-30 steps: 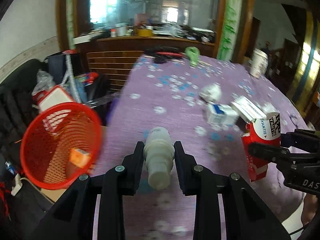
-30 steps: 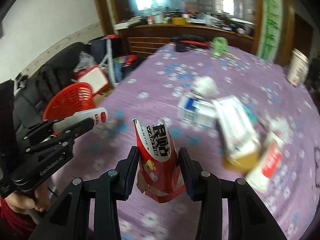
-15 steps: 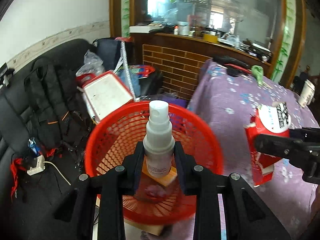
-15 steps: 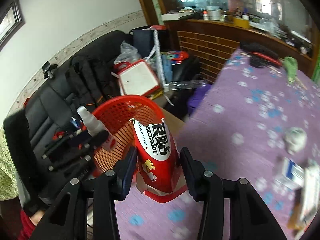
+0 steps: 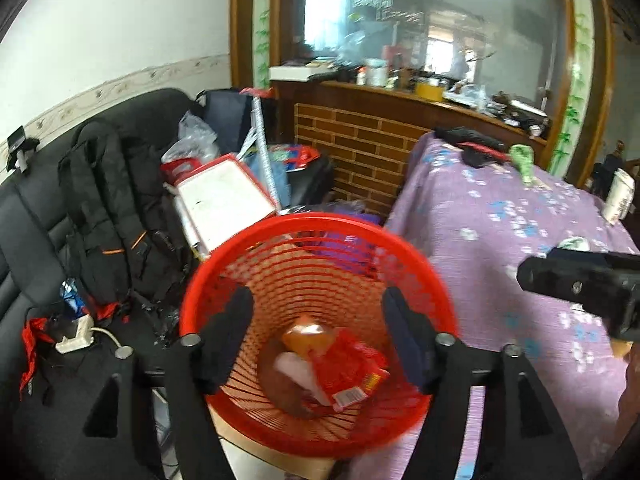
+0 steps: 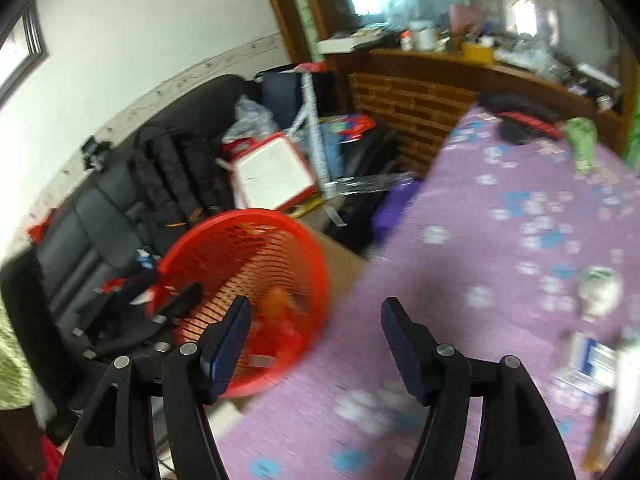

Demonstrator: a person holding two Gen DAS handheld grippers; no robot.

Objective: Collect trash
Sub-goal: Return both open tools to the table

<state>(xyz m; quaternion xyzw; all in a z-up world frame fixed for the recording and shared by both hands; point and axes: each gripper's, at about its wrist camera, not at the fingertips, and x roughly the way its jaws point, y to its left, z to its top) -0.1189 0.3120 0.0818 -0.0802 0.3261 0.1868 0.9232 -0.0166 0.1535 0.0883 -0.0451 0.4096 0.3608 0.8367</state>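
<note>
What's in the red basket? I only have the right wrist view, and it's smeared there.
Observer: A red packet lies at the bottom of the basket.
Operator: Anything else down there?
Observer: Something white beside the packet, too blurred to name.
Operator: Is the left gripper free?
Observer: Yes, the left gripper is open and empty, above the basket.
</note>
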